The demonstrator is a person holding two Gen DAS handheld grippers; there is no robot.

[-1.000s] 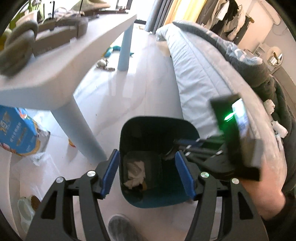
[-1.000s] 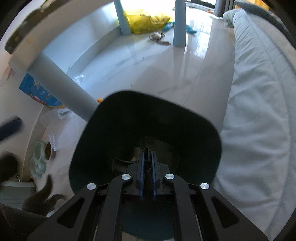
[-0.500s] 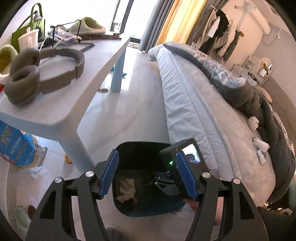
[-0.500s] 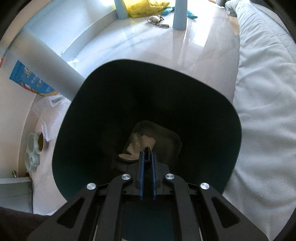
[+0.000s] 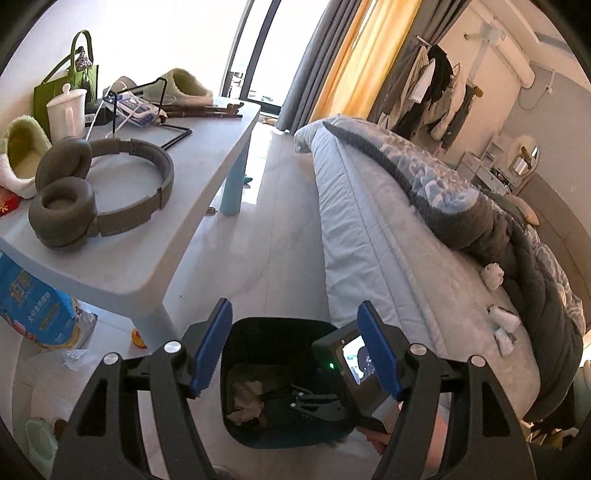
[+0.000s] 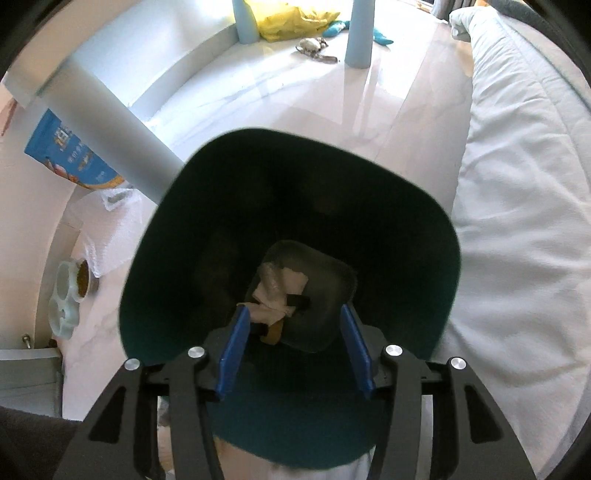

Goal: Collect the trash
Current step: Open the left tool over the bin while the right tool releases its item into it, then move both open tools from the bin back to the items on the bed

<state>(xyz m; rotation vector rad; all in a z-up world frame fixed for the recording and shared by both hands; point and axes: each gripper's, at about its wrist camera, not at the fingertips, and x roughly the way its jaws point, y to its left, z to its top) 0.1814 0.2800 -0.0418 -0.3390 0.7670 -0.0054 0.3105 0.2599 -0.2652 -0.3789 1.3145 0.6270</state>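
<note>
A dark teal bin stands on the floor between table and bed. Crumpled paper lies at its bottom. My right gripper points down into the bin; its jaws are opening and nothing is pressed between the pads, the paper lying below them. In the left wrist view its body and lit screen hang over the bin's right side. My left gripper hovers above the bin, jaws opening and empty. White tissue wads lie on the bed.
A pale table to the left carries headphones, a white cup, a green bag and slippers. The bed runs along the right. A blue bag, a pet bowl and a yellow bag are on the floor.
My right gripper's jaws went from shut to apart over the bin, and more paper now shows at its bottom. My left gripper rose and tilted up, showing more table and bed.
</note>
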